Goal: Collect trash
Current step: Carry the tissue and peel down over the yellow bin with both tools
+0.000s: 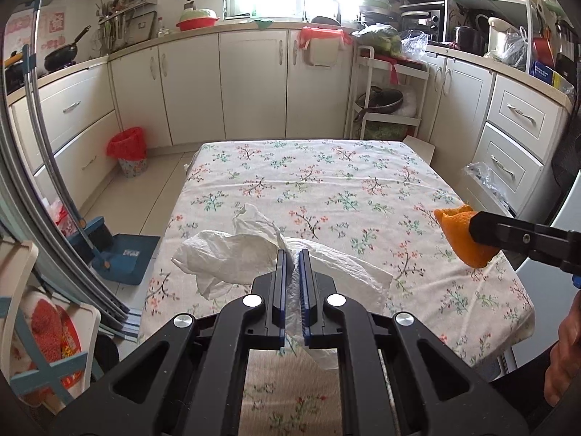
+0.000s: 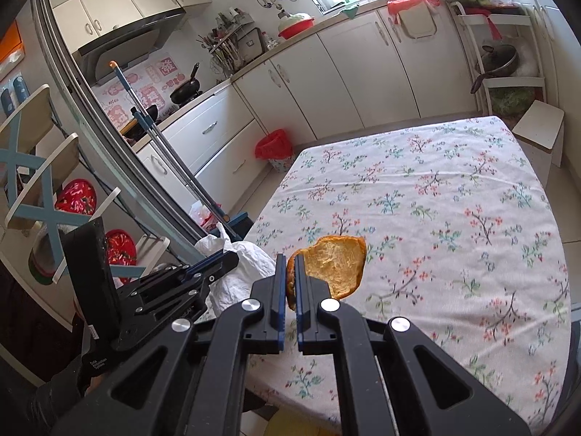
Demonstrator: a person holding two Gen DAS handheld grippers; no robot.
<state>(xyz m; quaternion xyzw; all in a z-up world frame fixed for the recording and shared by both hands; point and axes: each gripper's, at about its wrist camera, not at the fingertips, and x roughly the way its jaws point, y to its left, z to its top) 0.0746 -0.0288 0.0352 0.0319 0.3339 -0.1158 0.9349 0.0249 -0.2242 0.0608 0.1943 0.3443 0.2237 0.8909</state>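
Note:
My left gripper [image 1: 292, 254] is shut on a crumpled white paper towel [image 1: 232, 250], held above the near part of the floral-cloth table [image 1: 326, 181]. My right gripper [image 2: 289, 258] is shut on a piece of orange peel [image 2: 337, 265], pale inside facing the camera, over the table's near left part. In the left wrist view the same peel [image 1: 458, 234] hangs at the right, clamped by the right gripper [image 1: 475, 227]. In the right wrist view the left gripper [image 2: 221, 259] and its paper towel [image 2: 243, 272] sit to the left. A small bin lined with a red bag [image 1: 127, 150] stands on the floor by the cabinets.
A blue dustpan and brush [image 1: 116, 250] lie on the floor left of the table. A white stool [image 2: 541, 134] stands at the table's far right corner, a white shelf cart [image 1: 388, 91] behind it. A chair with red cushions [image 2: 76, 196] is at the left. White cabinets line the walls.

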